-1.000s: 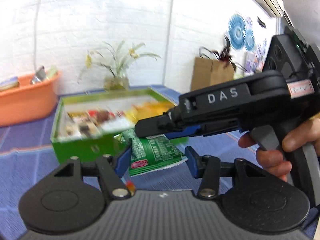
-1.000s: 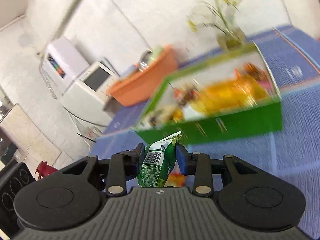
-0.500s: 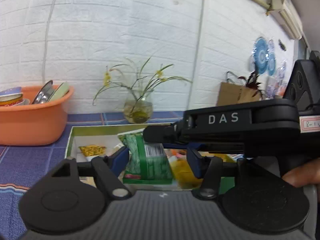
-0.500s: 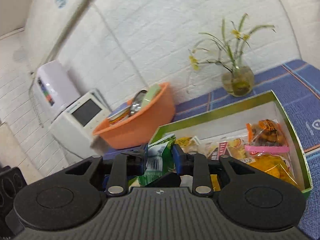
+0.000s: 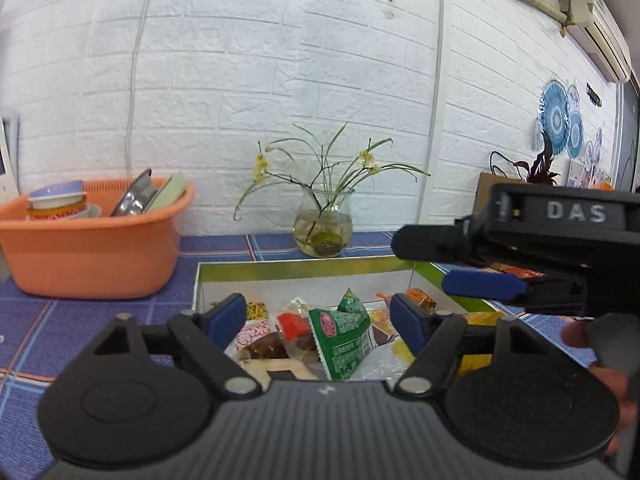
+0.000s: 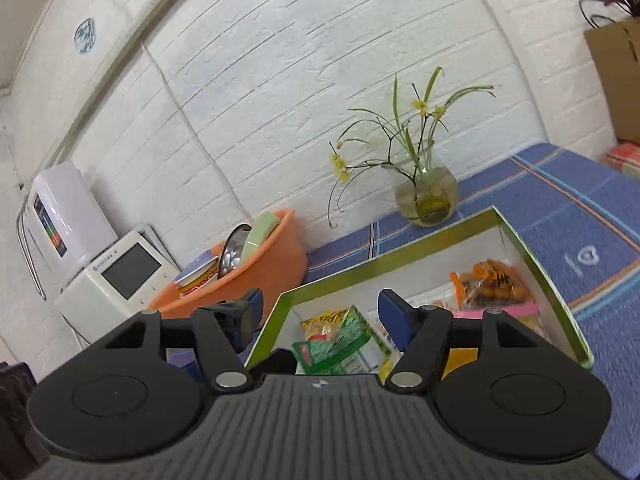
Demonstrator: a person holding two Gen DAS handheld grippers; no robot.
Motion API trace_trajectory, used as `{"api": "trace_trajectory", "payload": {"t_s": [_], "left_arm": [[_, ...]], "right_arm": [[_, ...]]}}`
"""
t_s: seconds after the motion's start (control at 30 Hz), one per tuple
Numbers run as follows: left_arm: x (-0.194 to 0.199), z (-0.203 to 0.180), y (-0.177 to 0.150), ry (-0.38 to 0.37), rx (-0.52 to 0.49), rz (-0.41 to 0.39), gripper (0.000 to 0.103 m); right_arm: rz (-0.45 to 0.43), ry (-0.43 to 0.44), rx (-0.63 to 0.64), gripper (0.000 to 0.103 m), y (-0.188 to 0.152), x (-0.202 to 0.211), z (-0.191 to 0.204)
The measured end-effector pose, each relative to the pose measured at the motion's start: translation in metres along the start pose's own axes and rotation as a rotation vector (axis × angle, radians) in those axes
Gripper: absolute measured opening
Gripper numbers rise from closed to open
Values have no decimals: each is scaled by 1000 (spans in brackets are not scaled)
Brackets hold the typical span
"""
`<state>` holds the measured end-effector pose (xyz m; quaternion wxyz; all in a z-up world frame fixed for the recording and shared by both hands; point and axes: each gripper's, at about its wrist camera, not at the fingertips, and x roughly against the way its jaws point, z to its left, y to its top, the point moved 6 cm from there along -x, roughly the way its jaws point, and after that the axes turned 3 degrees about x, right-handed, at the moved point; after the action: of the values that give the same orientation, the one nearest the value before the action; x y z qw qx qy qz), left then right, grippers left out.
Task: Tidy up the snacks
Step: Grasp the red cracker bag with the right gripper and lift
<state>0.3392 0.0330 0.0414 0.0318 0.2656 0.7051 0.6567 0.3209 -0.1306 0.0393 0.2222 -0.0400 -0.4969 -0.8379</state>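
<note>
A green snack packet (image 5: 344, 336) lies in the green-walled box (image 5: 304, 270) on top of several other wrapped snacks; it also shows in the right wrist view (image 6: 340, 346). My left gripper (image 5: 318, 316) is open above the box's near side, with the packet between its fingers but apart from them. My right gripper (image 6: 320, 314) is open and empty over the box (image 6: 536, 268), its left finger outside the box's left wall. The right gripper also shows at the right of the left wrist view (image 5: 472, 260).
An orange basin (image 5: 92, 252) with bowls stands left of the box. A glass vase with a plant (image 5: 324, 224) stands behind the box by the white brick wall. A white appliance (image 6: 116, 280) is far left. A blue patterned cloth (image 6: 580, 216) covers the table.
The right gripper carried the green packet over the box and opened. The packet now lies among the snacks. The left gripper opened wider.
</note>
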Motion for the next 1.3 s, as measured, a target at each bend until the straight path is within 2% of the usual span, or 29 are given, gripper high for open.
{"api": "trace_trajectory", "payload": {"t_s": [0.13,0.37,0.47,0.53,0.6,0.77,1.0,1.1,1.3], "left_arm": [[8,-6,0,7,-31,-3,75],[34,-4,-16,37,-46,54,76],[64,8,-37,26,32,51,77],[80,13,-53,30,59,84,77],[93,12,-68,35,59,121,77],[108,-5,-99,-2,31,242,77],[98,-22,-126,-30,24,346,77],[92,-24,-129,-63,73,363,78],[89,-28,-129,-54,82,345,77]], "right_arm": [[84,43,-63,103,-17,16,2],[145,107,-127,103,-39,57,-10],[280,142,-109,103,-58,67,-21],[379,158,-93,103,-75,68,-27],[437,152,-78,103,-89,67,-31],[490,142,-107,103,-102,53,-29],[537,105,-131,103,-107,27,-19],[560,111,-76,103,-110,22,-8],[619,123,214,103,-121,15,24]]}}
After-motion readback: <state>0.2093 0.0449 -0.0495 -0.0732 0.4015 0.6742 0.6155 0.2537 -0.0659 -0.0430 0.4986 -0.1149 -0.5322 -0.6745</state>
